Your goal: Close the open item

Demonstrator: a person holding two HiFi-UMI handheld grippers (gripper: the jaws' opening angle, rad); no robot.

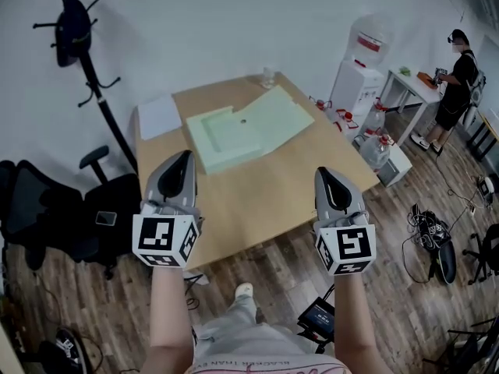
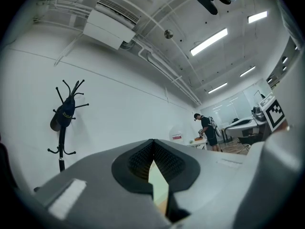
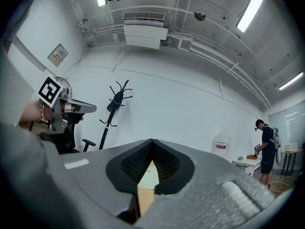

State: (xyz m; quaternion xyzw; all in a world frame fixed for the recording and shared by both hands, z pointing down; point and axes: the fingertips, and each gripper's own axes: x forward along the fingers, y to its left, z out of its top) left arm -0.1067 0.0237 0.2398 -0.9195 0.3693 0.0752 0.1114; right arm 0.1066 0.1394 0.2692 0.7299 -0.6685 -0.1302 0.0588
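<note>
The left gripper (image 1: 185, 156) hangs over the near edge of the table (image 1: 257, 209), jaws pressed together on nothing. The green folder (image 1: 226, 142) lies open mid-table, well ahead of both grippers, with its cover (image 1: 284, 111) spread to the right. The right gripper (image 1: 322, 172) is likewise closed and empty. Recommended: catch the cover's right edge with the right gripper and swing it leftward over the base. Steady the base with the left gripper.

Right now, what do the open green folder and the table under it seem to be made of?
The folder looks like stiff plastic or coated board with a matte finish: its pale green leaves lie flat, even in colour, with no glare. I cannot tell which of the two it is. The table looks like wood or wood-look laminate with a smooth finish: a light tan, flat top.
</note>
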